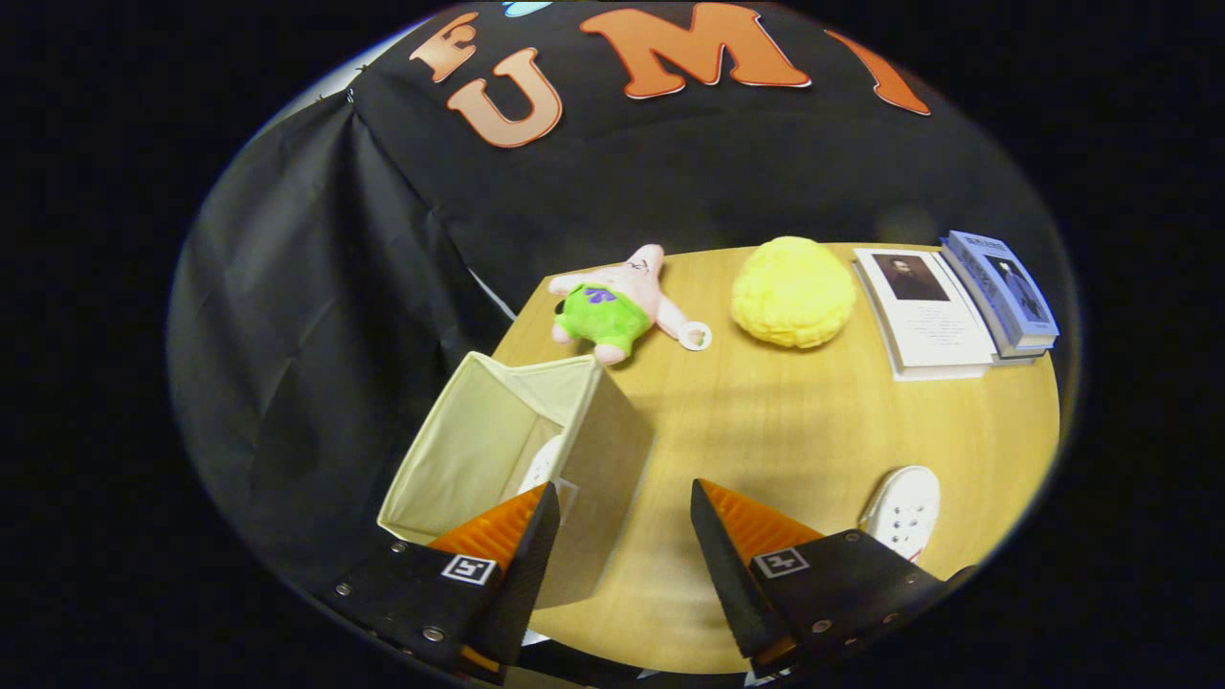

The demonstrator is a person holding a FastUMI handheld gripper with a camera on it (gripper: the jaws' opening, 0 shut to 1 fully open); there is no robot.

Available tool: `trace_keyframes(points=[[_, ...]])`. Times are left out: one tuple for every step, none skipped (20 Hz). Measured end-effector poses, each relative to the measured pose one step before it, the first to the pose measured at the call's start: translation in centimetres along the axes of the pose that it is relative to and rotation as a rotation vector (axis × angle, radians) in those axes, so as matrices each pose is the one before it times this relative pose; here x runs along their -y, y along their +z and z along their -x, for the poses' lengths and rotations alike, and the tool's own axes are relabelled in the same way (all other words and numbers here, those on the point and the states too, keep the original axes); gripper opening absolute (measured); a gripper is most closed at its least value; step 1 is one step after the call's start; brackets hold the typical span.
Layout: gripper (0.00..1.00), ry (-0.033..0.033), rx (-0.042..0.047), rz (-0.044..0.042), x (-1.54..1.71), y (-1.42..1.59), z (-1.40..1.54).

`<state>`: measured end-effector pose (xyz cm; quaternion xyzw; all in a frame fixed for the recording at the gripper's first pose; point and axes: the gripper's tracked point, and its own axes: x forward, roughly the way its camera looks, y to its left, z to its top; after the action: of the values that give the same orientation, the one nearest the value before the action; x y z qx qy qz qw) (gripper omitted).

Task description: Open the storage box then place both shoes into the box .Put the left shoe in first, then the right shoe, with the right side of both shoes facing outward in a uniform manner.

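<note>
The desk carries one open fabric storage box at its left edge, and two white shoes: one shoe inside the box, one shoe on the desk near the right edge. Along the far edge lie one pink star plush toy, one yellow round cushion and two books. One claw shows, with two fingers spread apart and empty.

Recording booth, black cloth wall, wooden table, plush toy, books
</note>
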<state>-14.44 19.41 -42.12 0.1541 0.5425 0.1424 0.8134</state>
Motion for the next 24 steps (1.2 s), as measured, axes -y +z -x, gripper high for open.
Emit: trace_keyframes(points=[[0.86,-0.02942,0.00814,-0.00407,1.595,-0.308,0.479],[0.91,-0.02201,0.00939,-0.00901,1.474,-0.556,0.564],[0.93,-0.02221,0.00022,-0.01390,1.539,-0.584,0.343],[0.96,-0.01500,-0.01206,-0.00493,1.330,-1.008,0.323],[0.97,-0.02849,-0.00290,0.00535,1.546,-0.743,0.212],[0.98,-0.03079,0.00472,0.00221,1.586,-0.585,0.140],[0.98,-0.02430,-0.00587,-0.00371,1.335,-0.766,0.282],[0.99,-0.01192,-0.00642,-0.01569,1.191,-1.171,0.346],[0.99,-0.01138,-0.00917,-0.01974,1.217,-0.915,0.240],[0.99,-0.01560,-0.00369,-0.01711,1.333,-0.566,0.168],[0.99,-0.02546,-0.00644,-0.00852,1.436,-0.693,0.139],[0.99,-0.02131,-0.00585,-0.00629,1.520,-0.379,0.139],[0.99,-0.02293,-0.00838,-0.00408,1.378,-0.660,0.049],[0.99,-0.01501,-0.00535,-0.00605,1.201,-0.727,-0.187],[0.99,-0.01892,-0.00735,-0.00655,1.242,-0.559,-0.208],[0.99,-0.01075,-0.00847,-0.01023,0.987,-0.629,-0.273],[0.99,-0.01137,-0.01319,-0.01201,0.907,-0.620,-0.390],[0.99,-0.00437,-0.01476,-0.00877,0.752,-0.673,-0.314],[0.99,-0.00602,-0.01227,-0.00593,0.664,-0.564,-0.497],[0.99,-0.00294,-0.01459,0.00028,0.490,-0.570,-0.408],[0.98,-0.00072,-0.01454,0.00153,0.347,-0.547,-0.530],[0.98,0.00469,-0.01475,-0.00183,0.135,-0.526,-0.373],[0.98,0.00250,-0.01285,0.00451,0.029,-0.428,-0.473],[0.98,-0.00769,-0.00860,0.01561,0.241,-0.302,-0.466]])
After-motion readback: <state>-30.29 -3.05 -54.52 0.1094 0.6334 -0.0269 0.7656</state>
